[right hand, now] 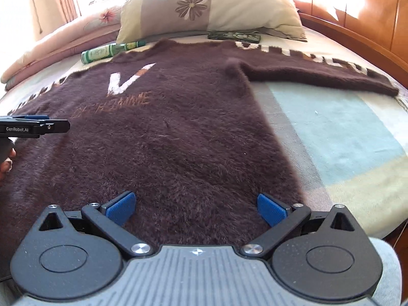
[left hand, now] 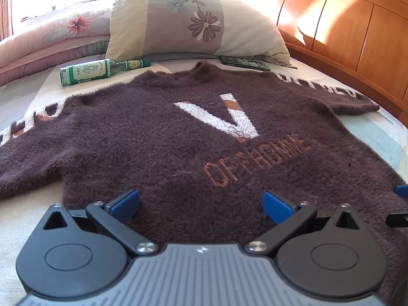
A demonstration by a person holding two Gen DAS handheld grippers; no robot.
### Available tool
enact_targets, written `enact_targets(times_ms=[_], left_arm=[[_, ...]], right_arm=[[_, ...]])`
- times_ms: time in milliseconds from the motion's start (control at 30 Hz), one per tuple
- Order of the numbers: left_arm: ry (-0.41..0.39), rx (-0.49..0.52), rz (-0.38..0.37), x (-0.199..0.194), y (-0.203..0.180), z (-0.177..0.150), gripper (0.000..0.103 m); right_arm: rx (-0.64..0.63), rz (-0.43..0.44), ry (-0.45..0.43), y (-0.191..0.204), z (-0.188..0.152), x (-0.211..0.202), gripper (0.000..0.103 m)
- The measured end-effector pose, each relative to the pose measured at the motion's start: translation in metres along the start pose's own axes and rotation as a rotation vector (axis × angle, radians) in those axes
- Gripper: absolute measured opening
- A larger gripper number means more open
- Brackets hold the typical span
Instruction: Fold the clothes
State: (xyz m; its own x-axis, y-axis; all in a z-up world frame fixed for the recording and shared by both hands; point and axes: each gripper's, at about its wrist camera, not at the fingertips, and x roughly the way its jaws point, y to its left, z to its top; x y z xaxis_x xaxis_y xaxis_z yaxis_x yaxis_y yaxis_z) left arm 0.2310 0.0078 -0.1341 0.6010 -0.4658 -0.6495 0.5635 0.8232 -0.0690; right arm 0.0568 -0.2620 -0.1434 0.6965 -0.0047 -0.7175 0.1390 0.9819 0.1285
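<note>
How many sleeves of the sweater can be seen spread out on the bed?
2. One sleeve lies out to the left; its end is cut off by the picture edge. The other sleeve lies out to the right, toward the headboard.

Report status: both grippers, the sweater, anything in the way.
Left gripper open, right gripper open, both at the hem. Sweater flat on the bed, sleeves spread, unfolded. Bottle lies near the collar, off the sweater.

Sunlit bed (right hand: 339,127), wooden headboard (left hand: 357,33), floral pillow (left hand: 193,23), bright window.
</note>
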Motion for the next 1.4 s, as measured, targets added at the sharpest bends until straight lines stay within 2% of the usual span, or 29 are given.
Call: enact_targets(times_ms=[100, 233, 333, 433, 600, 767, 933, 1167, 1267, 1400], left_arm=[[-0.009, 0.004, -0.004, -0.001, -0.001, 0.000, 0.102], [-0.032, -0.008, 0.000, -0.004, 0.001, 0.003, 0.102], [-0.047, -0.023, 0.000, -0.005, 0.003, 0.005, 0.102], [-0.051, -0.029, 0.002, -0.005, 0.003, 0.006, 0.102], [-0.058, -0.039, 0.006, -0.002, 0.003, 0.008, 0.102], [-0.059, -0.061, 0.012, 0.002, 0.006, 0.010, 0.102], [-0.058, -0.073, 0.022, 0.006, 0.010, 0.012, 0.102], [-0.057, -0.090, 0.038, 0.012, 0.016, 0.016, 0.102], [-0.050, -0.093, 0.040, 0.016, 0.018, 0.016, 0.102], [-0.019, -0.085, 0.051, 0.024, 0.017, 0.016, 0.102]], right_arm=[[-0.003, -0.024, -0.005, 0.007, 0.006, 0.002, 0.103], [-0.029, 0.031, -0.048, 0.019, 0.025, 0.008, 0.103], [-0.009, 0.075, -0.026, 0.025, 0.039, 0.024, 0.103], [0.021, 0.068, -0.010, 0.018, 0.039, 0.034, 0.103], [0.082, 0.070, -0.051, -0.001, 0.030, 0.022, 0.103], [0.046, 0.062, -0.102, -0.001, 0.052, 0.025, 0.103], [-0.037, 0.053, -0.152, 0.013, 0.095, 0.054, 0.103], [-0.042, 0.080, -0.133, 0.022, 0.149, 0.119, 0.103], [-0.026, 0.034, -0.101, 0.011, 0.156, 0.145, 0.103], [-0.047, 0.074, -0.087, -0.003, 0.145, 0.142, 0.103]])
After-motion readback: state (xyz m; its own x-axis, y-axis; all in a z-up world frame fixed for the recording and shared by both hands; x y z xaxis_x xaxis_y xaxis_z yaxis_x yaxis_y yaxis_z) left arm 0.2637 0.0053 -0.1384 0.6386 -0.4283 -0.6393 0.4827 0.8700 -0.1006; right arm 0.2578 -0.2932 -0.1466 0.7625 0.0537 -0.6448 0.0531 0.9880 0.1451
